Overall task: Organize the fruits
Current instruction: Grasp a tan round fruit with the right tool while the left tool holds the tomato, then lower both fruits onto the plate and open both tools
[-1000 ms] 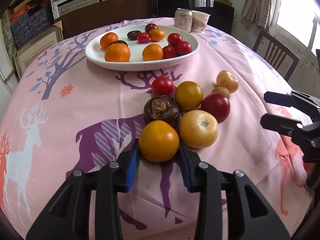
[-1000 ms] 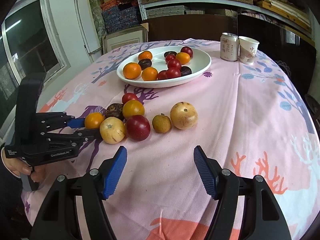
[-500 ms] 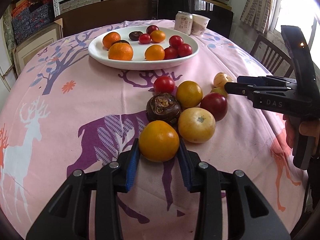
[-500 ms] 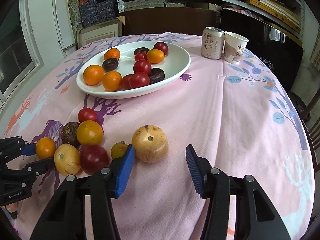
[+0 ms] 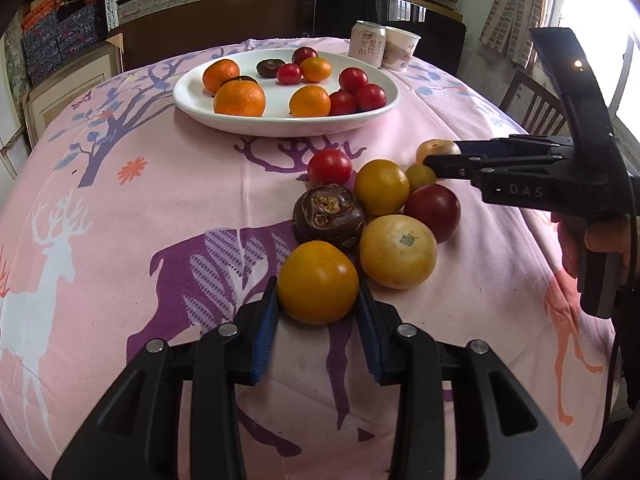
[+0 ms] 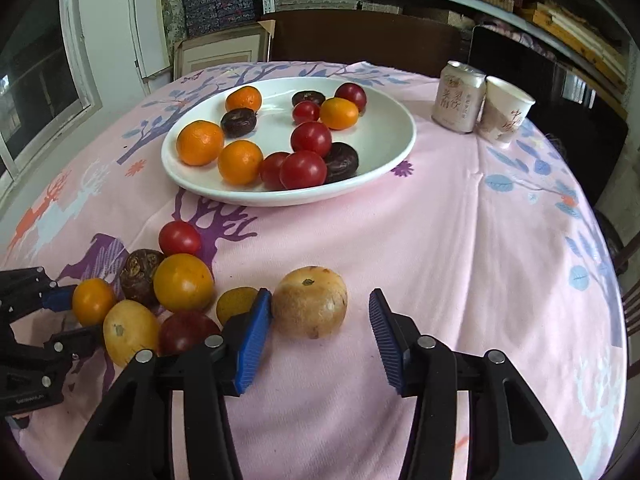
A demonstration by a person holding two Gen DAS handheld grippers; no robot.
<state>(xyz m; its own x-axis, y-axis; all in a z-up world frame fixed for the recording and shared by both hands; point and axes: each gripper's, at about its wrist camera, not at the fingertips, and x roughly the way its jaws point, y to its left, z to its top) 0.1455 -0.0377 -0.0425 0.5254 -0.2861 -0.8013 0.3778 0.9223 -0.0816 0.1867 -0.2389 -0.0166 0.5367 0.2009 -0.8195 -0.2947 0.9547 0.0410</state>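
On the pink-clothed tabletop [image 6: 460, 240], the white plate [image 6: 384, 120] of oranges and tomatoes serves as landmark; nearer the camera than the plate lies a cluster of loose fruit; at the cluster's left end the left tool [image 5: 318, 334] is clamped on a small orange fruit [image 5: 318, 282], both blue pads pressing its sides; at the cluster's right end the right tool [image 6: 320, 334] is closing around a pale tan fruit [image 6: 310, 302], its left pad touching, its right pad apart from it; right of the plate stand a can [image 6: 458, 98] and a paper cup [image 6: 504, 112], touching.
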